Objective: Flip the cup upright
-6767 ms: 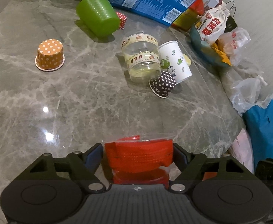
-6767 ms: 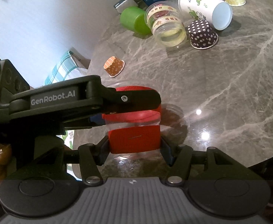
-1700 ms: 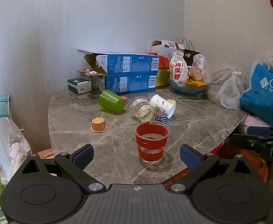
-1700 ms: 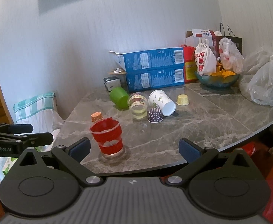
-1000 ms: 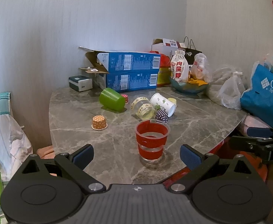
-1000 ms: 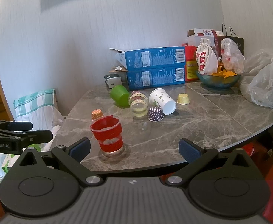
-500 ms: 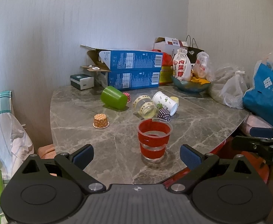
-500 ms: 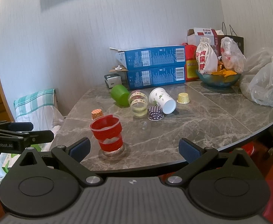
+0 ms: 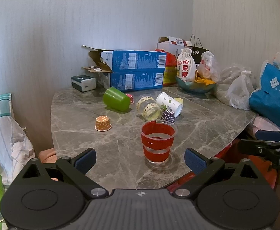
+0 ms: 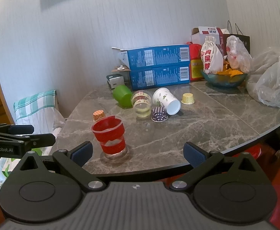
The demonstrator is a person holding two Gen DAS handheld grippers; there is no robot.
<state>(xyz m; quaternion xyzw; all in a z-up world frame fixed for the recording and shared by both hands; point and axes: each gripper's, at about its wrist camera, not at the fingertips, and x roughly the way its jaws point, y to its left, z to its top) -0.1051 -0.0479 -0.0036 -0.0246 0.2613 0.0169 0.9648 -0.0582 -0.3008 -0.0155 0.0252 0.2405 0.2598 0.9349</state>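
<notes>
A clear plastic cup with red bands (image 9: 158, 141) stands upright, mouth up, near the front edge of the grey marble table (image 9: 78, 138). It also shows in the right wrist view (image 10: 110, 137). My left gripper (image 9: 140, 158) is open and empty, held back from the cup off the table's front edge. My right gripper (image 10: 138, 152) is open and empty, also back from the table, with the cup ahead of its left finger. Each gripper appears at the edge of the other's view.
Behind the cup lie a green cup (image 9: 116, 99), a clear taped cup (image 9: 149, 109) and a white printed paper cup (image 9: 168, 104) on their sides. Small dotted cupcake liners (image 9: 103, 123) sit upside down. Blue boxes (image 9: 134, 72), a bowl and bags crowd the back and right.
Earlier both grippers held the red-banded cup low over the table. Now it stands free and upright, and both grippers are open and drawn back. In the last second little has moved.
</notes>
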